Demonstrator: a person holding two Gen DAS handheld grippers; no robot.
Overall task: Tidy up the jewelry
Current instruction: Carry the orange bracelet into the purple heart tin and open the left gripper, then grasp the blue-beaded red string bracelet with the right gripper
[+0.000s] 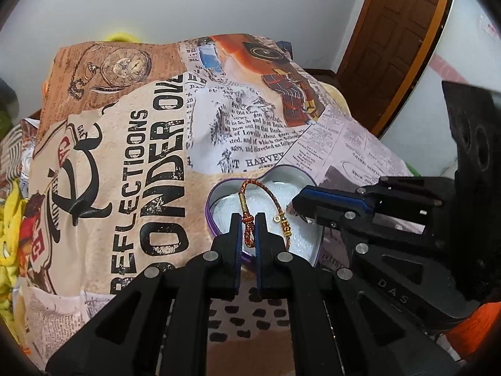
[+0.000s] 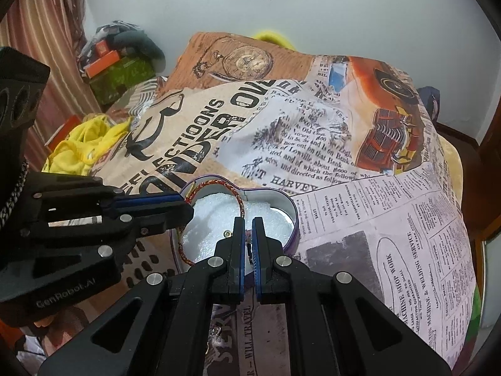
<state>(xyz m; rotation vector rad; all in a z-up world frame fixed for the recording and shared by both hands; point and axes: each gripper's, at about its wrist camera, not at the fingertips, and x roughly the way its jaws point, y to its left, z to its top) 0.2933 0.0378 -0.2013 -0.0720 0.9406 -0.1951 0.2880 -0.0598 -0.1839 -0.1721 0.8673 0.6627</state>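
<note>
A heart-shaped purple tin with a white foam lining sits on a printed cloth. A red and gold braided cord bracelet arches over the tin. My left gripper is shut on the bracelet's knotted end. My right gripper comes in from the right, shut on the other end by the gold beads. In the right wrist view the tin lies just ahead, the bracelet loops over its foam, and my right gripper pinches its near end. The left gripper enters from the left.
The vintage newspaper-print cloth covers a soft mound. Yellow fabric and boxes lie at the left. A brown wooden door stands at the right, with a white wall behind.
</note>
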